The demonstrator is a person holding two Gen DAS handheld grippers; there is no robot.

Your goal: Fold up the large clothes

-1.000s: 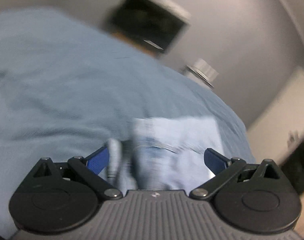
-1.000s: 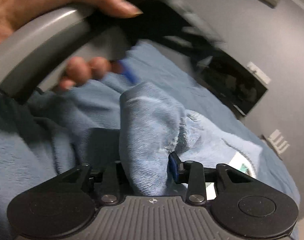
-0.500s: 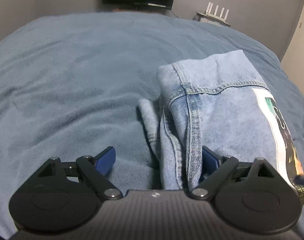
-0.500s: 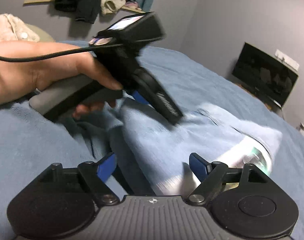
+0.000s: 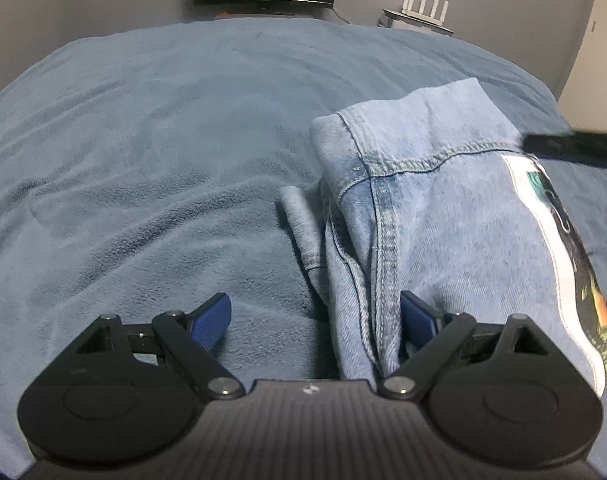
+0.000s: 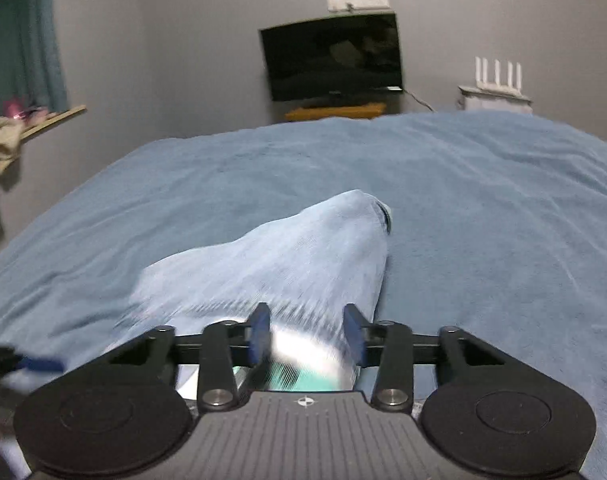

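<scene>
With the left gripper agape and the right gripper closing around the jeans at lower centre, the final fold looks done, and tidying seems next.

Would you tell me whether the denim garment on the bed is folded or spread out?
Folded: the denim garment lies as a compact bundle on the blue blanket, layers stacked along its left edge.

One folded denim garment lies on one bed, covered by one blue blanket. Two claws show: the left claw and the right claw. Far off stand one dark television and one white router with four antennas. One shelf at the far left carries a few bunched clothes, too blurred to count.
</scene>
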